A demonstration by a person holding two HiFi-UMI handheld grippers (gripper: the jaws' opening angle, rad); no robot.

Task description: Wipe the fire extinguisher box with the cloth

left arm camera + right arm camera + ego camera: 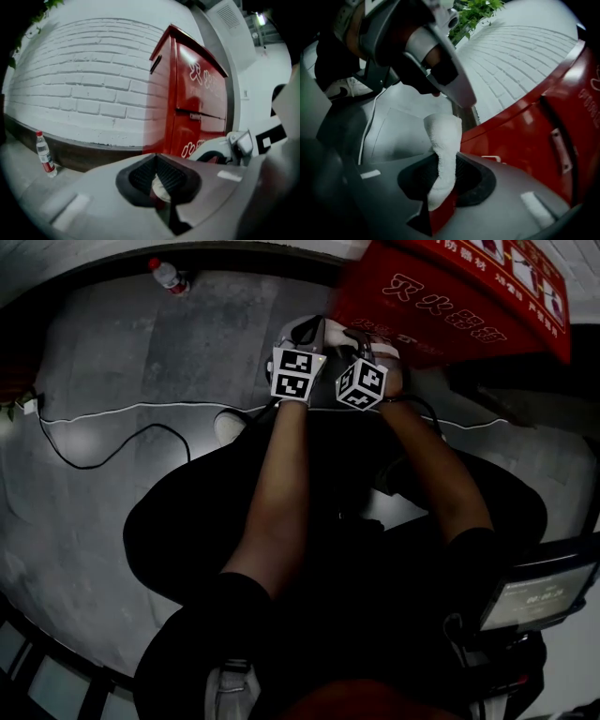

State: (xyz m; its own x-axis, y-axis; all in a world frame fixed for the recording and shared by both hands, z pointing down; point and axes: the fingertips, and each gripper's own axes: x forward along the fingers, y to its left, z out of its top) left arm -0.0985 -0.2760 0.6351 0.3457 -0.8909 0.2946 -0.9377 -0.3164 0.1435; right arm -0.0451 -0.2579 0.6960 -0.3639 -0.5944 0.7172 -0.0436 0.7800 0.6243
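The red fire extinguisher box (pixel 450 296) stands against the white brick wall, just beyond both grippers. A white cloth (pixel 443 154) is rolled into a strip and rises from my right gripper (pixel 440 187), which is shut on its lower end. The strip's top reaches the tip of my left gripper (pixel 461 101) above it. In the left gripper view the left gripper (pixel 159 187) is shut, with a small pale bit of cloth (pixel 161 188) pinched between its pads. That view shows the box (pixel 192 103) upright ahead, and the box (pixel 543 136) fills the right of the right gripper view. Both marker cubes sit side by side in the head view.
A water bottle (pixel 169 276) stands on the floor by the wall at the left. A white cable (pixel 122 413) runs across the grey floor. A device with a lit screen (pixel 539 596) hangs at the person's right side. Green leaves (pixel 476 11) show above the wall.
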